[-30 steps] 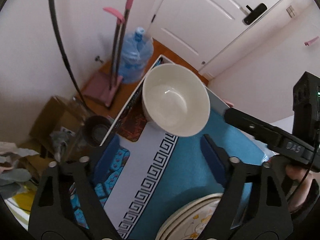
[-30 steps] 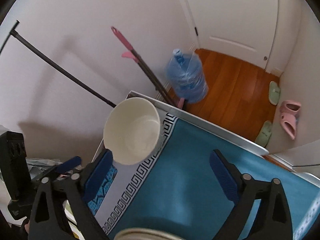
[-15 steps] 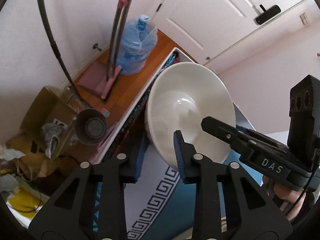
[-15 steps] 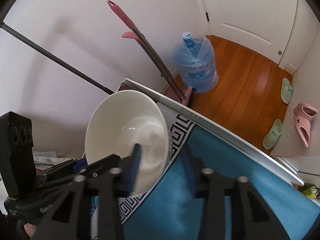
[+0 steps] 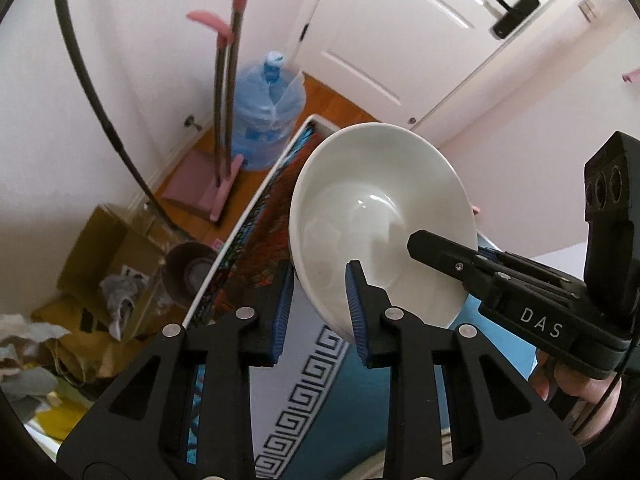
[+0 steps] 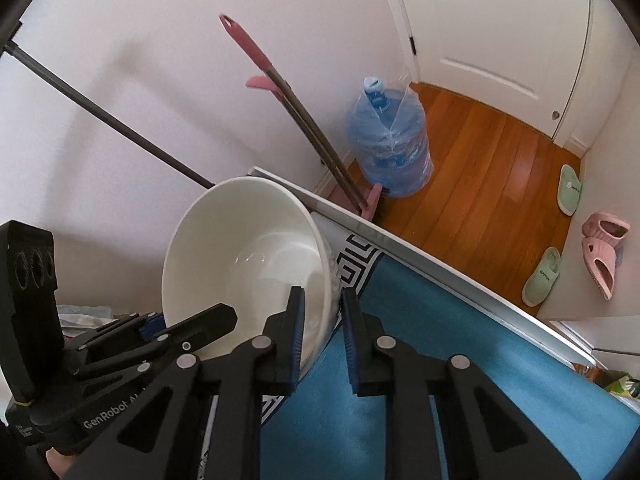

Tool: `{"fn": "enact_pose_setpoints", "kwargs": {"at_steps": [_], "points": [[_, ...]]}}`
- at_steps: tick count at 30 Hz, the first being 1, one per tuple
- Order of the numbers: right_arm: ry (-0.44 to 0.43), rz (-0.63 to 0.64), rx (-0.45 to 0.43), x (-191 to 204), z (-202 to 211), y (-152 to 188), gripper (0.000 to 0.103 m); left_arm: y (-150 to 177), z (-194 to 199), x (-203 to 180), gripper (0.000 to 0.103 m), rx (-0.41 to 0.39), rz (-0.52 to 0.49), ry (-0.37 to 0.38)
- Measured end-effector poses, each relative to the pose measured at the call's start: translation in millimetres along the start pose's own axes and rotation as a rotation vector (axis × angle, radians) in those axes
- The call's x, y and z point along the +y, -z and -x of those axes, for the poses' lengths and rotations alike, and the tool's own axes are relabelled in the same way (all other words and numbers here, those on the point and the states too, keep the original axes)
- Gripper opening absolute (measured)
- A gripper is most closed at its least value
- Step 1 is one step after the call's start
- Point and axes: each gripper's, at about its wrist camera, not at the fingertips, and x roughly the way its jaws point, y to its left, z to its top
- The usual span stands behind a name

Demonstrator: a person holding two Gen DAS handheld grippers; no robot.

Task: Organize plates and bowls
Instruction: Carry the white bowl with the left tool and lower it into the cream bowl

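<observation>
Left wrist view, left to right: cardboard box [image 5: 100,256] and clutter on the floor at far left, dark round bin [image 5: 188,276] beside it. Pink-handled mop [image 5: 224,120] leans on the wall, blue water jug [image 5: 268,120] just beside it, white door [image 5: 420,32] behind. My left gripper [image 5: 318,312] is closed on the near-left rim of the white bowl [image 5: 380,216]: one blue pad outside the wall, one inside. Bowl is tilted, opening facing the camera, held up above the table [image 5: 256,208] with the blue patterned cloth [image 5: 360,420]. On the right my other tool, marked DAS, reaches into the bowl's right rim; my hand [image 5: 568,388] shows behind it.

Right wrist view, left to right: my left tool, marked GenRobot, comes in from the lower left with a finger inside the bowl [image 6: 248,256]. Black pole [image 6: 100,116] slants across the wall. My right gripper [image 6: 322,336] is pinched narrow on the bowl's near-right rim, left pad inside, right pad outside against the wall. Bowl sits over the cloth's far-left corner by the table edge [image 6: 420,256]; I cannot tell if its base touches the cloth. Further right: mop [image 6: 280,88], jug [image 6: 390,148], wooden floor [image 6: 480,168], then green slippers [image 6: 568,188] and pink slippers [image 6: 602,252] near the wall.
</observation>
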Motion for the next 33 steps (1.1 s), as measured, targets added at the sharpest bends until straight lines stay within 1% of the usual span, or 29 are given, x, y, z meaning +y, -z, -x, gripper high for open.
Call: {"fn": "enact_pose_setpoints", "kwargs": {"at_steps": [2,6,11,17,22,26,30,33], "points": [[0.001,-0.001,-0.023,1.4,12.3,2.5,0.017,3.0,14.1,-11.3,0.024,-0.021,-0.027,0.001],[0.013,-0.01,-0.09,3.3,53.7,17.9,0.017,14.9,43.2,-39.9,0.024,-0.061,-0.094,0.005],[0.028,-0.037,-0.18,-3.4,116.1,52.0,0.017,45.9,81.1,-86.1,0.024,-0.106,-0.177,0.033],[0.069,-0.093,-0.258,-25.9,191.2,117.2,0.017,101.6,115.0,-150.8,0.024,-0.12,-0.26,0.083],[0.12,-0.153,-0.305,-55.5,250.4,186.6,0.017,155.2,130.9,-212.8,0.024,-0.113,-0.348,0.129],[0.169,-0.207,-0.324,-84.9,285.4,236.7,0.017,201.9,130.7,-262.3,0.024,-0.082,-0.409,0.178],[0.207,-0.259,-0.336,-108.8,312.3,284.7,0.017,246.2,126.0,-297.5,0.024,-0.045,-0.458,0.211],[0.227,-0.299,-0.328,-128.3,321.3,317.6,0.017,277.4,117.7,-318.0,0.024,-0.006,-0.483,0.221]]}}
